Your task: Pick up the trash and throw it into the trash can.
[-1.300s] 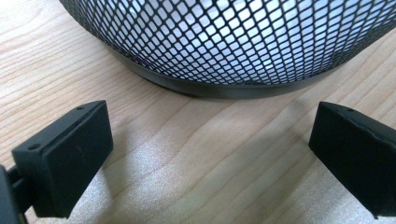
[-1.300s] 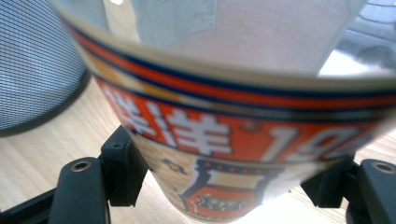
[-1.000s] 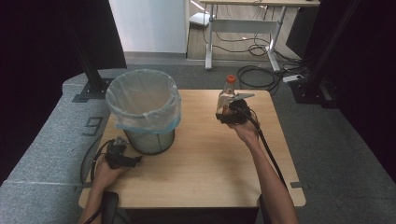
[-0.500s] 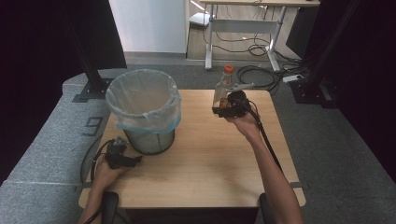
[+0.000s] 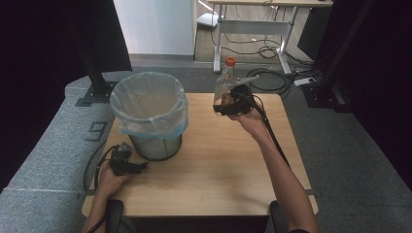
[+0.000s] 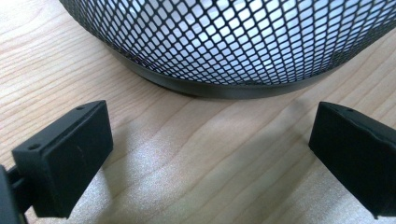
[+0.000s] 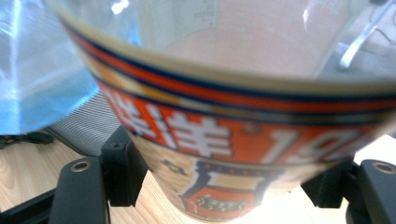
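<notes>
Gripping the bottle in the right gripper, jaws clamped on its label, above the table's far side. Resting the left gripper beside the mesh bin, jaws spread wide, empty.

A lab: black curtains; cabled desk behind.
</notes>
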The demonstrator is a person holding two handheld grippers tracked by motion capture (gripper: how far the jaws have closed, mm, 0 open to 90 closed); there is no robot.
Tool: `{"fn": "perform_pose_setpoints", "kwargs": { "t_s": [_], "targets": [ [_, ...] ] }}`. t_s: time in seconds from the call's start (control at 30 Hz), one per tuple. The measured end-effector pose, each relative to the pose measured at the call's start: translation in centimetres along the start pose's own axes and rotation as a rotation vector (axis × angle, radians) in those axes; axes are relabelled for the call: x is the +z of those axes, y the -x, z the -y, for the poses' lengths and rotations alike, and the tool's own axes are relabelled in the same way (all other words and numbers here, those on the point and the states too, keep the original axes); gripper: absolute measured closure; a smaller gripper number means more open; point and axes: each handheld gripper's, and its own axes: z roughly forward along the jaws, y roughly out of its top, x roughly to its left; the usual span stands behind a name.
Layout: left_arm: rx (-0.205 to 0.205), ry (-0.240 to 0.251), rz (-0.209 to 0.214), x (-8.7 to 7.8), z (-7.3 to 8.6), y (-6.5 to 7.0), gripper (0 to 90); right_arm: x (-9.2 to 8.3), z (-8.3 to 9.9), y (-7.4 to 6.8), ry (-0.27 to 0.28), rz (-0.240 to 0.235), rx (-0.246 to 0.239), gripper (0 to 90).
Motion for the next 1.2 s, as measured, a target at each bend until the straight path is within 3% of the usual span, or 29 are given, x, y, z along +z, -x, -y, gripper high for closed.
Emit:
{"fn": "perform_pose_setpoints", "kwargs": {
  "t_s": [0.63, 1.2],
  "targets": [
    [0.006, -0.001, -0.002, 0.0, 0.0, 0.0, 0.0, -0.1, -5.3, -2.5, -0.011, -0.066, -0.032, 27.8],
    [0.002, -0.001, -0.001, 0.0, 0.0, 0.0, 0.0, 1.1, -9.2, -4.7, -0.015, -0.113, -0.061, 27.8]
  ]
}}
